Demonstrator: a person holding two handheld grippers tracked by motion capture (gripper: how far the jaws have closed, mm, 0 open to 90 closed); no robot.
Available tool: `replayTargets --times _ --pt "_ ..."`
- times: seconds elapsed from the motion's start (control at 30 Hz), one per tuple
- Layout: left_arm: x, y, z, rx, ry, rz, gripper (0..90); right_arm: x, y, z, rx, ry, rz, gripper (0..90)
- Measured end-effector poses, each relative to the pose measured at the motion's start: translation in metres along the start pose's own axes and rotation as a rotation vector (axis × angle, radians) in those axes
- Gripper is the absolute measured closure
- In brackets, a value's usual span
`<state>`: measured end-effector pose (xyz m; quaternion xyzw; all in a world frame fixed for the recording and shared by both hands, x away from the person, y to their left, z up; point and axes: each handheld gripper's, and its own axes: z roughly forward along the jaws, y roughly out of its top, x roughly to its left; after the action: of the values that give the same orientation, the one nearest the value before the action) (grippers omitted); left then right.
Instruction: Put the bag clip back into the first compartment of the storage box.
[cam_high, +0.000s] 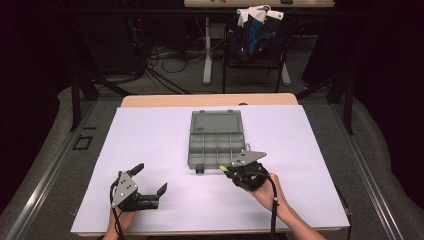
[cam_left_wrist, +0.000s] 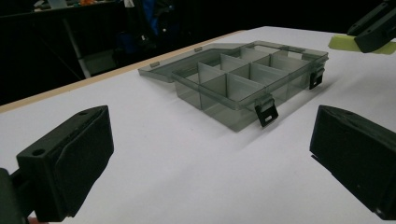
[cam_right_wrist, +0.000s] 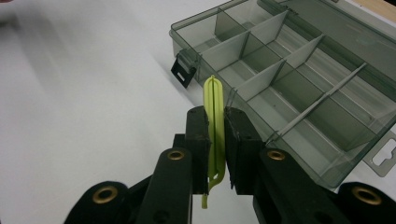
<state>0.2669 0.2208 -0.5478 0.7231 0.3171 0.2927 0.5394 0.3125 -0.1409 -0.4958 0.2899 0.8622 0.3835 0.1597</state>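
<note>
right gripper (cam_right_wrist: 215, 149) just in front of the compartment box (cam_high: 216, 145), near its front right corner, fingers (cam_right_wrist: 197, 140) pinching a thin yellow-green clip (cam_right_wrist: 214, 121) held on edge, tip toward the box's front wall. left gripper (cam_high: 148, 186) well to the left of the box and nearer the person, fingers (cam_left_wrist: 74, 163) spread wide with bare white surface (cam_high: 150, 145) between them. box open, lid (cam_high: 217, 121) flat behind it, 2 black latches (cam_left_wrist: 267, 111) hanging at the front.

Two hand-held grippers, left gripper (cam_high: 148, 183) and right gripper (cam_high: 231, 171): black bodies, blocky black padded fingers (cam_left_wrist: 70, 168), brass-ringed pivots, grey three-cornered top plates, trailing black cables; forearms bare.
</note>
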Motion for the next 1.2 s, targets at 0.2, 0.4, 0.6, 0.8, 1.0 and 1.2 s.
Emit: replayTargets --times 0.2,0.4,0.6,0.8,1.0,1.2 --pt "0.0 0.0 0.0 -0.001 -0.001 0.001 0.0 -0.007 0.005 0.004 -0.007 -0.003 0.005 80.9" --pt "0.0 -0.001 -0.001 0.002 -0.001 -0.001 0.0 -0.01 0.013 0.008 0.002 -0.006 -0.008 80.8" --pt "0.0 0.0 -0.002 0.001 0.002 0.002 0.0 -0.013 0.021 0.013 0.006 0.0 -0.016 80.9" --pt "0.0 0.0 -0.001 0.0 -0.001 0.003 0.0 -0.015 0.028 0.019 0.004 -0.001 -0.025 80.8" --pt "0.0 0.0 -0.002 -0.001 0.0 0.005 0.0 -0.017 0.033 0.025 0.007 -0.001 -0.023 80.9" --pt "0.0 0.0 -0.001 -0.001 -0.001 0.005 0.0 -0.023 0.039 0.032 0.025 -0.007 -0.028 80.9"
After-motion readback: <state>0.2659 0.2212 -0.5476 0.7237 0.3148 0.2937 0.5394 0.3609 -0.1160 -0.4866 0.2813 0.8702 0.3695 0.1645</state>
